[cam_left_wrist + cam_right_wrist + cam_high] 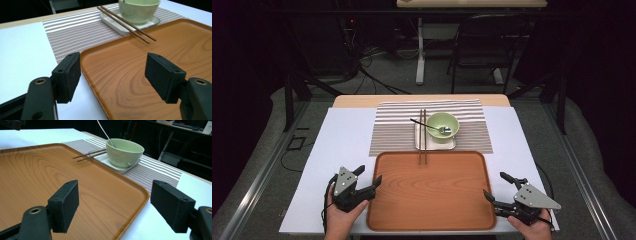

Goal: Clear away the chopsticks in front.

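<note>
Beyond tray (432, 190): bowl (442, 126) on plate (434, 142) | chopsticks (423, 137) overlap rim | both grippers' fingers released.

Wooden tray (432, 200), empty, flat at table's (342, 135) near edge, centred; chopstick (423, 137) tips overlapping far rim.

Lab or office: cables (362, 65) on carpet, desk (472, 4), chair (484, 45) behind table.

bowl (442, 126) with spoon (427, 125) on my plate (435, 143) | chopsticks (423, 137) beside | striped mat (392, 132) underneath | chair (484, 42) beyond
</note>
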The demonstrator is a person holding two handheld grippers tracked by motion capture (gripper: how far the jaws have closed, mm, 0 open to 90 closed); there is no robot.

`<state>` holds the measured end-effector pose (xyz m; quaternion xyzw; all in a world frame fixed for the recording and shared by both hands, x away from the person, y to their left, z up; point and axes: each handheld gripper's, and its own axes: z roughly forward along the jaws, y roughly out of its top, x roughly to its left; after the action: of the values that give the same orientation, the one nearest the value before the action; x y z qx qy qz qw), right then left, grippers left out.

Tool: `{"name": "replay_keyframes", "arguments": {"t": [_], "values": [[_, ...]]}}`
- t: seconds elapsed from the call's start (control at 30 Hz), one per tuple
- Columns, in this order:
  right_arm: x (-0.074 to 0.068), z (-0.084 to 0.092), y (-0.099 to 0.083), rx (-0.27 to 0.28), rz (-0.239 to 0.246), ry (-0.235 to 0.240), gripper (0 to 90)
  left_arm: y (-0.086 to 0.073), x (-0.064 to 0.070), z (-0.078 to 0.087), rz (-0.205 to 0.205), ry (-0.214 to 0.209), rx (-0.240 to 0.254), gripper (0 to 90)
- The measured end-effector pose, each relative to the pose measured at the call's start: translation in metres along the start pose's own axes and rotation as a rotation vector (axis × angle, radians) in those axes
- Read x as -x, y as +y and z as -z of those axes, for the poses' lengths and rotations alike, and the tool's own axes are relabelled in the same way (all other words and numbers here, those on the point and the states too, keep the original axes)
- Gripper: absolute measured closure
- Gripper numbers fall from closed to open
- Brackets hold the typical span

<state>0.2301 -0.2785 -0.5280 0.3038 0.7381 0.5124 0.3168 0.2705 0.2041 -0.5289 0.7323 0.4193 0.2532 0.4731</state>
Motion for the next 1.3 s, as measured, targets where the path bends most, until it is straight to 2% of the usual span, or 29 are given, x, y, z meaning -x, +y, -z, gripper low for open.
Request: {"name": "replay_keyframes", "arguments": {"t": [0.1,0.2,0.37,0.53,1.0,1.3], "values": [[0.000,-0.001,0.000,-0.004,0.008,0.004,22.7,0.000,0.000,-0.001,0.004,0.007,0.000,26.0],[0.000,0.000,0.000,-0.003,0.016,0.004,22.7,0.001,0.002,-0.002,-0.008,0.025,-0.021,23.4],[0.000,0.000,0.000,-0.003,0.013,0.004,22.7,0.000,0.003,-0.004,-0.007,0.030,-0.048,22.2],[-0.002,0.003,0.001,-0.001,0.025,0.005,22.7,0.000,0.004,-0.006,-0.006,0.023,-0.075,22.2],[-0.003,0.002,0.001,-0.008,0.023,0.004,22.7,0.001,0.006,-0.007,-0.011,0.031,-0.111,22.8],[-0.002,0.002,0.001,-0.008,0.021,0.003,22.7,0.005,0.014,-0.018,-0.017,0.022,-0.195,25.4]]}}
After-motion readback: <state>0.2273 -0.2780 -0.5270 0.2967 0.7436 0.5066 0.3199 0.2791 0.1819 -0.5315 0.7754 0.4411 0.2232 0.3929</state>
